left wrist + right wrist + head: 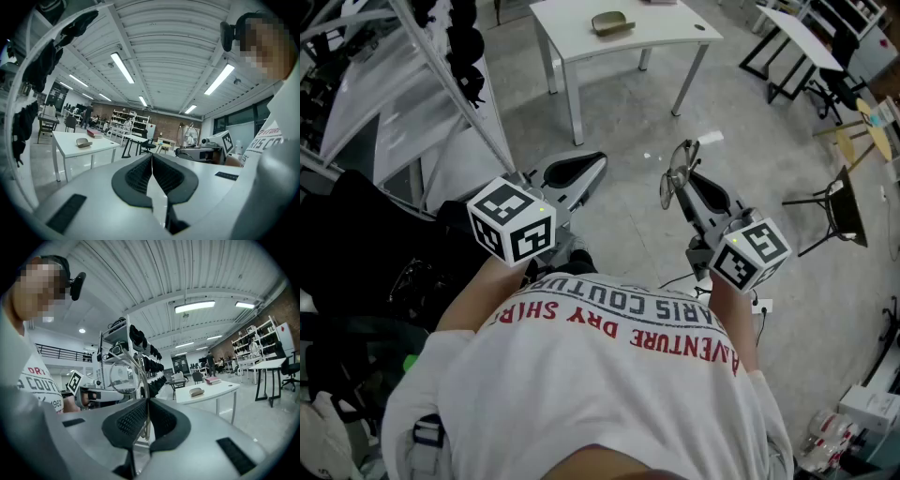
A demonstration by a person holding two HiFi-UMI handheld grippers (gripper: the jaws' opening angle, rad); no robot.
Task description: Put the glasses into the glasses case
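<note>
The glasses [673, 180] have a thin wire frame and clear lenses, and they stick up from my right gripper [694, 183], which is shut on one temple arm. In the right gripper view a lens [123, 378] stands just above the closed pads [136, 416]. My left gripper [596, 161] is shut with nothing in it, level and to the left of the right one. Its pads [140, 176] meet in a thin line. The glasses case [612, 22], a tan open shell, lies on the white table [670, 33] ahead, well beyond both grippers. It also shows as the case [84, 142] and the case [196, 391].
A metal rack [441, 84] hung with dark items stands at the left. Black-legged desks and chairs [825, 75] fill the right side. A pink book [212, 379] lies on the white table. Grey floor [619, 112] lies between me and the table.
</note>
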